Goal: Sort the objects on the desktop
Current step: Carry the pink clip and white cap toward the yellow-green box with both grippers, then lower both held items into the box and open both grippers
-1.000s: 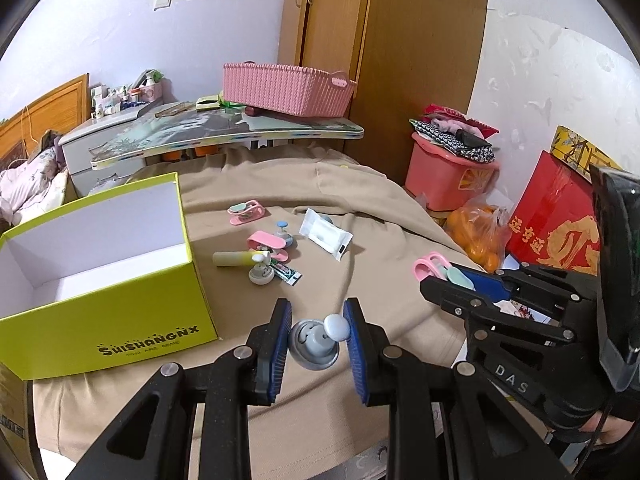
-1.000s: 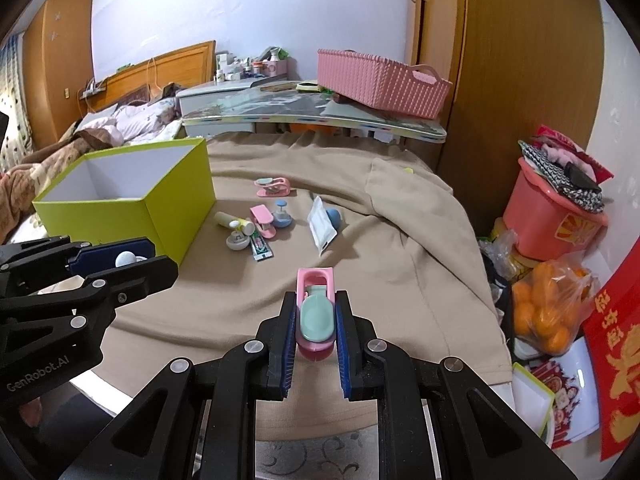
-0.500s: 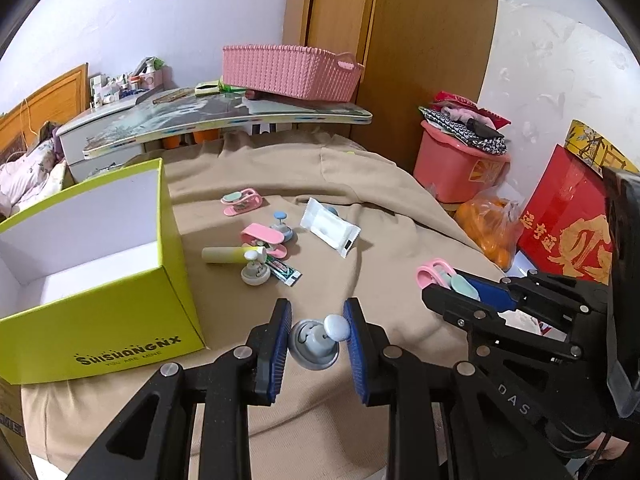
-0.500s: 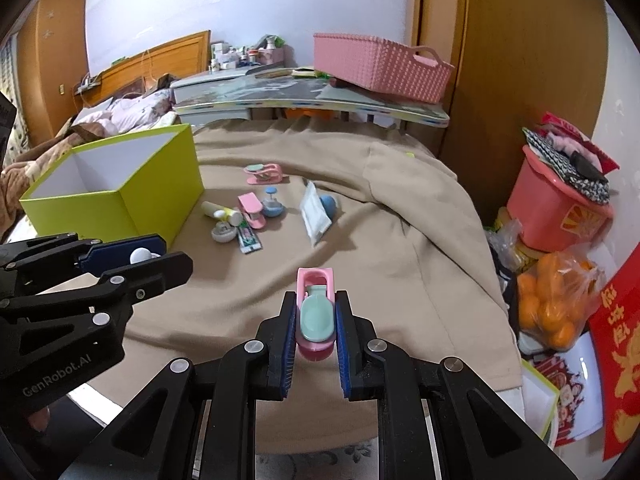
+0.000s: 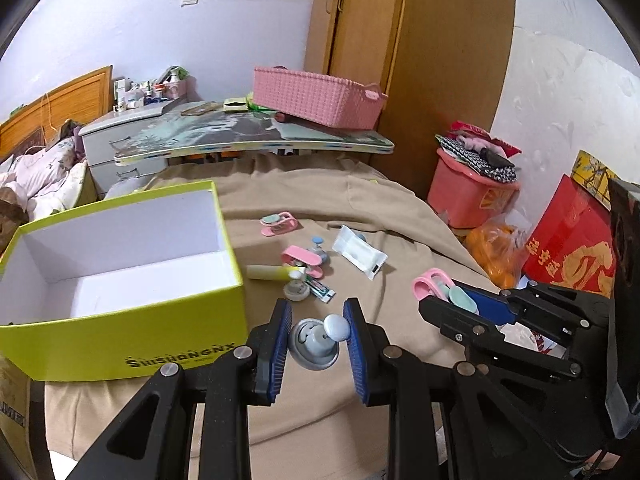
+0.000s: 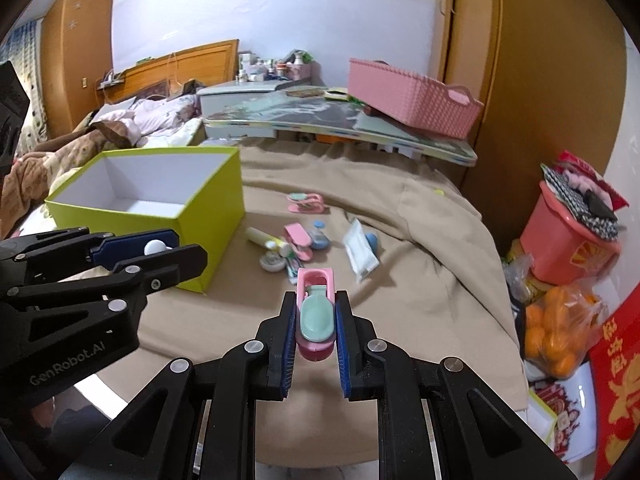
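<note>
Left gripper (image 5: 317,340) pinched a grey suction hook (image 5: 316,342); right gripper (image 6: 316,330) pinched a pink-and-green clip (image 6: 316,316). Both hung above the near table edge, right of the open yellow-green box (image 5: 132,336).

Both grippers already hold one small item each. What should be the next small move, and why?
Probably carry the left gripper, shut on the grey suction hook, leftward over the open yellow-green box and release there. The box looks empty and stands just to its left; the right gripper holds a pink clip farther away.
</note>
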`<action>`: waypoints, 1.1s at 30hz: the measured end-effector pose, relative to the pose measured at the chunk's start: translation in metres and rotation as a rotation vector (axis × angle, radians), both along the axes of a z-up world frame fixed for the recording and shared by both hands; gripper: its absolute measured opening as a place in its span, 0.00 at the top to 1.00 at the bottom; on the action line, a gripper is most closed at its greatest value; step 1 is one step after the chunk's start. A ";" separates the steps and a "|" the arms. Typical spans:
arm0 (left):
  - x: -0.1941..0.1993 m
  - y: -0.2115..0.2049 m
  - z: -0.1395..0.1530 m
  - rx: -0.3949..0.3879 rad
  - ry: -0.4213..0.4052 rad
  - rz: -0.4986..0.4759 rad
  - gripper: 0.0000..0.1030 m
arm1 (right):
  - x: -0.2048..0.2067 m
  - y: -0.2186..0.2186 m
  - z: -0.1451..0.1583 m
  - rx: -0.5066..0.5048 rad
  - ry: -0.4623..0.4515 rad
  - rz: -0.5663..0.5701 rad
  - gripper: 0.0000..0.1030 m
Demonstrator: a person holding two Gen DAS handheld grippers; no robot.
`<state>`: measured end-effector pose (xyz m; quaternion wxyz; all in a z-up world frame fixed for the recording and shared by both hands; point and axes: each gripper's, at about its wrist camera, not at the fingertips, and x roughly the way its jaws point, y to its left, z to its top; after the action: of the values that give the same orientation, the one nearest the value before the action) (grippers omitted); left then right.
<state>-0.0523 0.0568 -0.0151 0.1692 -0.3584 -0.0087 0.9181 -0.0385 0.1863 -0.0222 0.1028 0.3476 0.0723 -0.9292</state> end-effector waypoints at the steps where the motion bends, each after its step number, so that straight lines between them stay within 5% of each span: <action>1: 0.000 -0.003 0.001 0.002 0.001 0.004 0.73 | 0.000 -0.003 0.002 0.001 0.004 0.007 0.83; 33: -0.007 -0.097 0.020 0.021 0.059 0.182 0.73 | -0.026 -0.094 0.030 -0.023 0.061 0.188 0.83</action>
<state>-0.0596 -0.0399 0.0053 0.0889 -0.3270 -0.0458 0.9397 -0.0644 0.0928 0.0078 0.1914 0.3095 0.0969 -0.9264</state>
